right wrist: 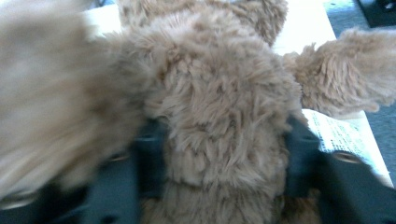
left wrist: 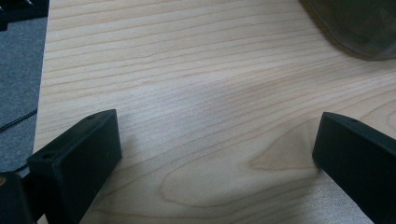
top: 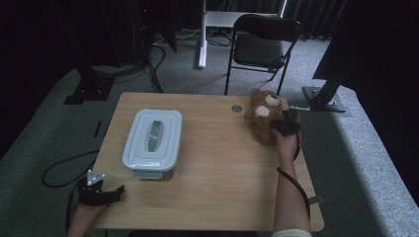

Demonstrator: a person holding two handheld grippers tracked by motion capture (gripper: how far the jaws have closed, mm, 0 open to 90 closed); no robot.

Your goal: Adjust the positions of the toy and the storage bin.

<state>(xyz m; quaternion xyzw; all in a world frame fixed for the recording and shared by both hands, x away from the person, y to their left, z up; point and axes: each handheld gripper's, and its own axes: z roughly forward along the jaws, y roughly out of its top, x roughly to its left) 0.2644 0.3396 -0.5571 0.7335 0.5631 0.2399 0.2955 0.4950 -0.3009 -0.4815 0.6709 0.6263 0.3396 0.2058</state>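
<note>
Jaws of the right gripper (right wrist: 219, 154) are standing on either side of a brown teddy bear (right wrist: 219, 102), its fur filling the gap and bulging over both black pads; I am reading this as a grip on one plush part, though which limb or part I cannot tell. In the high view the right gripper (top: 286, 123) is sitting against the bear (top: 264, 118) near the table's (top: 222, 163) far right corner. Left gripper (left wrist: 215, 154) jaws are standing wide apart with nothing between them but bare wood, resting at the near left edge (top: 101, 191). A pale grey lidded container (top: 152, 142) is sitting closed on the left half, well apart from the bear. Risk, as judged: the pads are biting mostly fur, so the toy could slip or swing loose if lifted; it could also topple over the nearby table edge. A white tag (right wrist: 338, 135) beside the right jaw is carrying print too small to read.
</note>
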